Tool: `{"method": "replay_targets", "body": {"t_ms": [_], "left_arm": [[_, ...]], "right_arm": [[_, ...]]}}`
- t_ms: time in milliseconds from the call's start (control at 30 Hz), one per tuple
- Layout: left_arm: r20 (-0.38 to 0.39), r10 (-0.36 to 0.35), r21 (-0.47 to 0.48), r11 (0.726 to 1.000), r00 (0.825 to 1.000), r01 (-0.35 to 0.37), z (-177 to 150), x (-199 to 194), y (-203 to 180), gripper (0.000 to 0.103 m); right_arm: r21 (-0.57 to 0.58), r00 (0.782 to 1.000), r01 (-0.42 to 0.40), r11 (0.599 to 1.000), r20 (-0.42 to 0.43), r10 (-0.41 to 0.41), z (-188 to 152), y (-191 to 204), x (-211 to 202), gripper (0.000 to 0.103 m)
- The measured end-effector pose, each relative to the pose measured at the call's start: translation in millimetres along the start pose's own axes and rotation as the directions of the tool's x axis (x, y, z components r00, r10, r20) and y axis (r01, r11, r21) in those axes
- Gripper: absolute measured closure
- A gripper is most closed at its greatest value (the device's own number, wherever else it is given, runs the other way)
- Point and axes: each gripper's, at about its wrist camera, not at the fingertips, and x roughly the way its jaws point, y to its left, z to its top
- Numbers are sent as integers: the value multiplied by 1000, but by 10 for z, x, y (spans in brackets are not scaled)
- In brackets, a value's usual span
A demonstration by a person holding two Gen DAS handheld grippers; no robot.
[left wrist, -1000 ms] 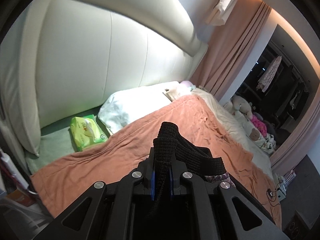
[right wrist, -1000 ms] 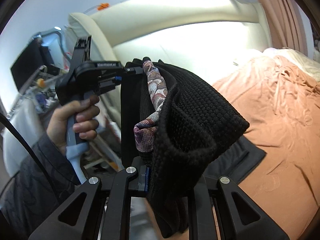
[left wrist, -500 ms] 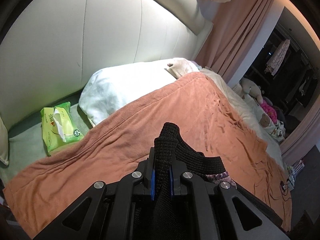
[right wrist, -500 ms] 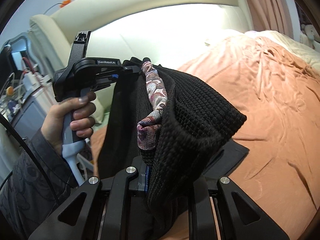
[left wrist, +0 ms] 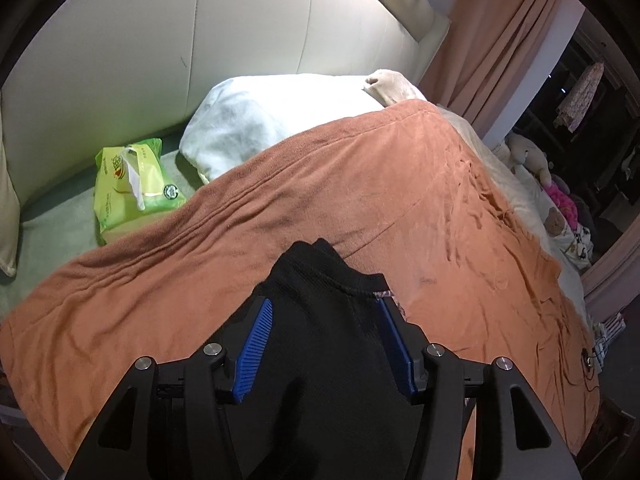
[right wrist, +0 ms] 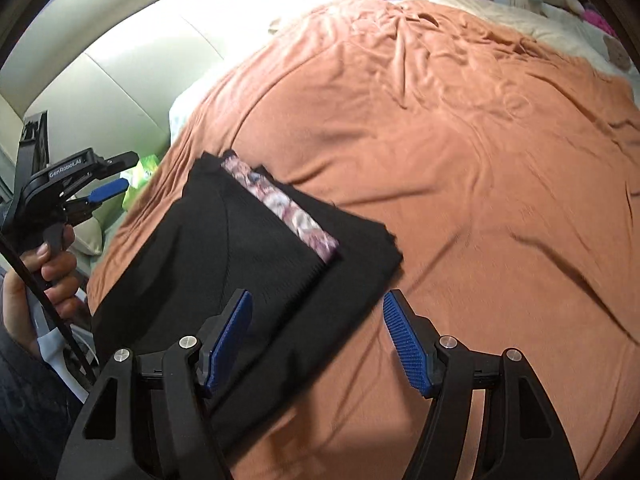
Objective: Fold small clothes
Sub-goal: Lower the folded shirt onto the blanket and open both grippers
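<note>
Black knit garment [right wrist: 248,264] lies folded flat on my orange blanket [right wrist: 460,140], floral lining strip [right wrist: 280,204] showing toward twelve o'clock. My left gripper [left wrist: 326,344] and right gripper [right wrist: 318,344] are both opening, pads off the cloth.

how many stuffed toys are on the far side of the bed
2 that I can make out: a pale plush animal near the curtain, and a brown teddy lower down by the pink bundle. More may be hidden in that dark clutter.

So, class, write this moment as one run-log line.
left hand-held gripper: opening, garment between jaws | right hand-held gripper: opening | folded black knit garment: flat on orange blanket
</note>
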Motion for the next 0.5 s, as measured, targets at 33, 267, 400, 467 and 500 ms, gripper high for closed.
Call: {"method": "replay_targets", "body": {"t_ms": [33,267,400,467,500], "left_arm": [[-6,-9,-3,1000,1000,9,-35,-24,-9,44],[-1,-58,23,998,998,58,-340,-467,-212,19],[39,-52,30,998,998,51,-526,-881,-383,0],[50,-52,46,998,997,50,-614,-1050,-491,0],[48,-54,49,997,997,52,-678,-1148,-559,0]], "right_arm": [[-6,1000,1,1000,-6,-1,-32,73,-30,36],[-37,998,59,998,-6,-60,-18,401,-425,19],[-36,999,45,998,-3,-45,-87,445,-807,0],[-38,999,40,998,-1,-40,-132,450,-1014,0],[-38,999,40,998,6,-39,-158,446,-1113,0]]}}
